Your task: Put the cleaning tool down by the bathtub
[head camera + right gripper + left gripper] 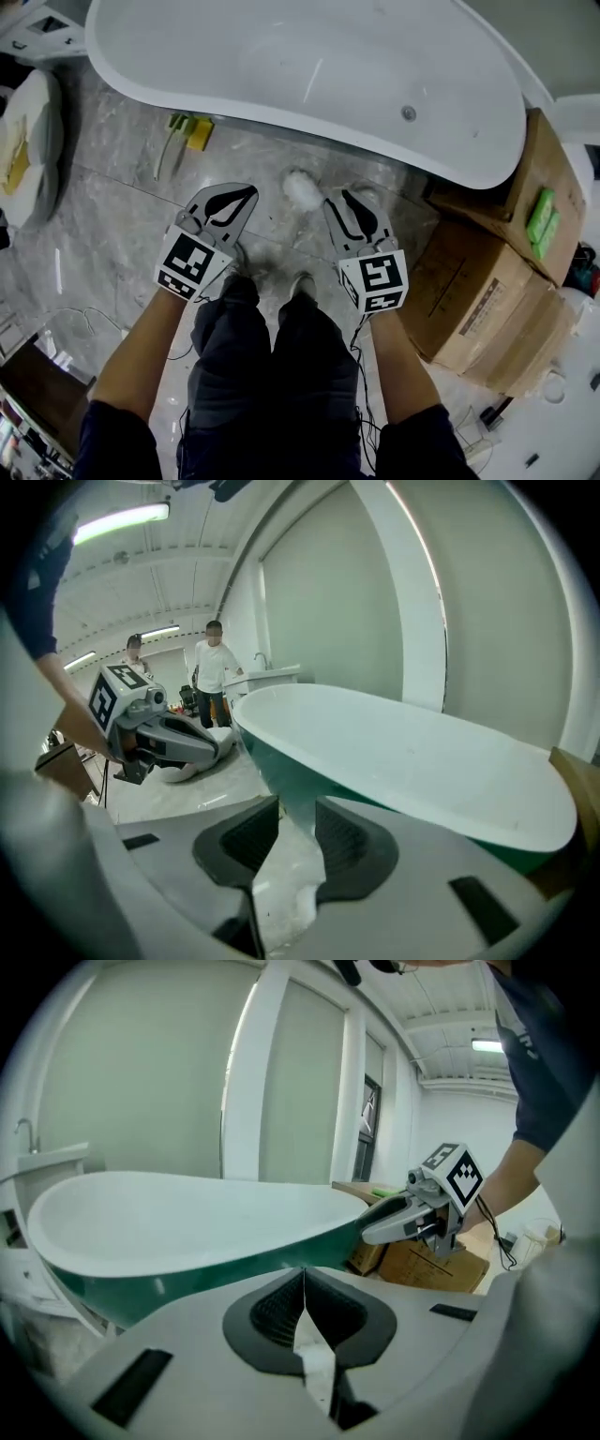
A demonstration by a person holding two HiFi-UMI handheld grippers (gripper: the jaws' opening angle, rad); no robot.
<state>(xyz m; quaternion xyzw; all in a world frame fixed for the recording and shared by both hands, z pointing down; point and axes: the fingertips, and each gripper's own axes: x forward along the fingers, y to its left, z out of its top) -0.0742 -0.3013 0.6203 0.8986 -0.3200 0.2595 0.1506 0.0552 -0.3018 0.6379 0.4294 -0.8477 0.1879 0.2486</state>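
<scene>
Nearest on the right, two closed cardboard boxes (478,300) stand on the grey marbled floor (112,216). The farther one touches the bathtub's right end and carries green packets (541,216) on its lid. Beyond them the white bathtub (309,56) spans the far side, its smooth inside showing a round drain fitting (409,112) toward the right end.

The person's dark trouser legs (267,366) stand in the middle of the floor, with thin cables (84,319) trailing to the left of them. Just past the feet the cleaning tool (302,187), a white fluffy head, lies on the floor close beside the tub's near wall. From the head view it sits between the tips of the two claws and is held by neither. Further left, also by the tub wall, lies a small yellow and green thing (187,131) that I cannot identify. A pale rounded object (33,131) sits at the floor's left edge. In the right gripper view, two people (214,672) stand far off past the tub's end.

The left claw (303,1279) has its tips pressed together with nothing between them. The right claw (296,808) stands with its jaws apart, and only the floor and the tub wall show through the gap. Both hang in the air above the floor.
</scene>
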